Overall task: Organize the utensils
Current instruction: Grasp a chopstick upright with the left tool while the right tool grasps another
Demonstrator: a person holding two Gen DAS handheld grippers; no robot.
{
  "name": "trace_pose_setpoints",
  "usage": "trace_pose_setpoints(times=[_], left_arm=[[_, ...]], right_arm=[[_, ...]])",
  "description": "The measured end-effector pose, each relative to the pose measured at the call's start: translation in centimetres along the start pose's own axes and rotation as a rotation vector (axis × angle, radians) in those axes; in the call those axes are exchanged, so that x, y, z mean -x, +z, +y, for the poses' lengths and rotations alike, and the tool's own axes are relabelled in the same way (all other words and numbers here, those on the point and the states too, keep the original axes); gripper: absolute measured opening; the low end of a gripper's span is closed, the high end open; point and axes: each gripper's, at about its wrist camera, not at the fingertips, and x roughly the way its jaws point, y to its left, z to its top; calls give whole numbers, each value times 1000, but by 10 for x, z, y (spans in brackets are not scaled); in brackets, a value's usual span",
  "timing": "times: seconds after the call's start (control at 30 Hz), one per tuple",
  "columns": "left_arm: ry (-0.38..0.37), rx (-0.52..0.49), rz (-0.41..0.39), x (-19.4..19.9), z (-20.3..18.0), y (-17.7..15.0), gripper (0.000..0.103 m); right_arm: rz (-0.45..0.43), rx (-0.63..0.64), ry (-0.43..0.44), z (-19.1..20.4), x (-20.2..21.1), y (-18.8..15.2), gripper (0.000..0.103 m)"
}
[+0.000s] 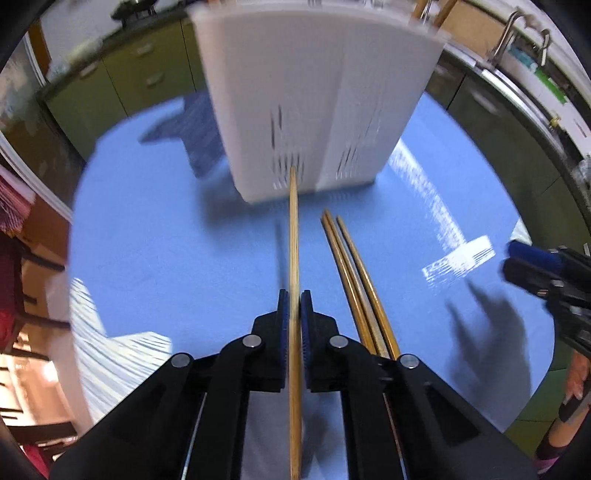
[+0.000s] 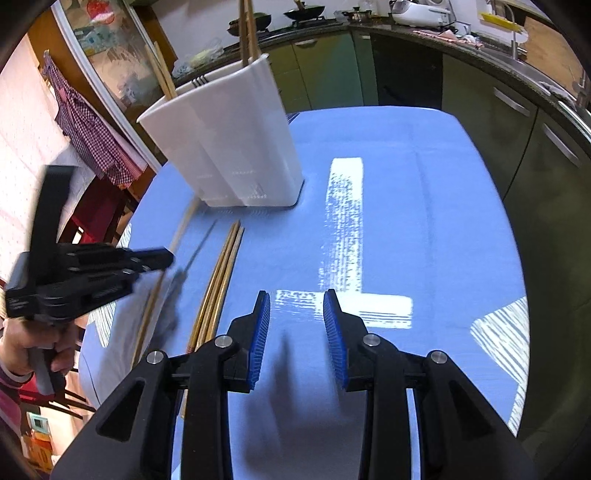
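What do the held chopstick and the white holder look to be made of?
Chopstick in the left gripper: likely bamboo or wood, tan, matte, with faint grain. Holder: apparently moulded plastic, white, smooth, with slotted vents near its base.

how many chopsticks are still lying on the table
3. They lie side by side on the blue table, in front of the white holder: chopsticks, just right of the left gripper, which holds a fourth lifted. More stand in the holder.

home kitchen | green cabinets (image 2: pixel 325 66) | woks (image 2: pixel 303 14) | sink tap (image 1: pixel 508 35), probably
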Motion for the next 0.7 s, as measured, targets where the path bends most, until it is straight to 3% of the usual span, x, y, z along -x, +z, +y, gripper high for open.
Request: trace_pose_setpoints(times=[0.23, 0.7], left_arm=[[12, -16, -169, 58, 4, -18, 6], [-12, 3, -331, 113, 32, -50, 6]], right_arm=[[42, 44, 17, 27, -18, 12, 30], [176, 85, -42, 61, -74, 34, 34]])
